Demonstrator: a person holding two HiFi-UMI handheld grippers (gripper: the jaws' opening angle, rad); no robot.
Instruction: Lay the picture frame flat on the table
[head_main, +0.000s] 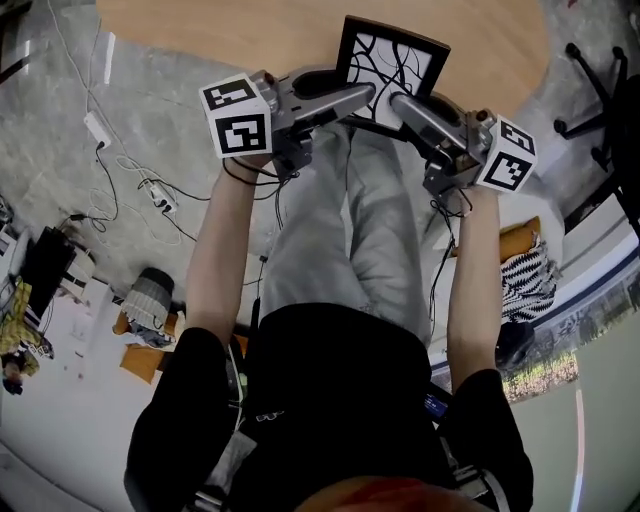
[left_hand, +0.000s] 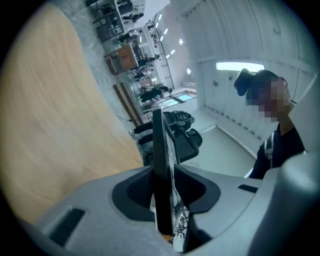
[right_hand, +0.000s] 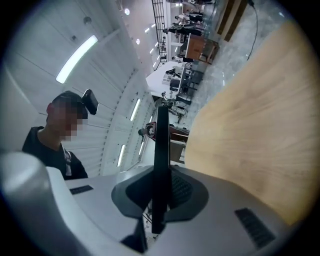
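The picture frame (head_main: 392, 62), black-rimmed with a black branch drawing on white, is held up at the near edge of the wooden table (head_main: 200, 30). My left gripper (head_main: 362, 97) grips its lower left part and my right gripper (head_main: 400, 105) its lower right part. In the left gripper view the frame (left_hand: 161, 160) runs edge-on between the pads of the left gripper (left_hand: 164, 200), which press on both faces. The right gripper view shows the same: the frame (right_hand: 161, 150) stands edge-on, clamped in the right gripper (right_hand: 159, 195). The frame's bottom edge is hidden behind the jaws.
A black office chair (head_main: 600, 90) stands at the right of the table. Cables and a white power strip (head_main: 158, 198) lie on the grey floor at the left. A striped bag (head_main: 525, 275) sits by my right arm. The tabletop (right_hand: 260, 125) stretches beyond the frame.
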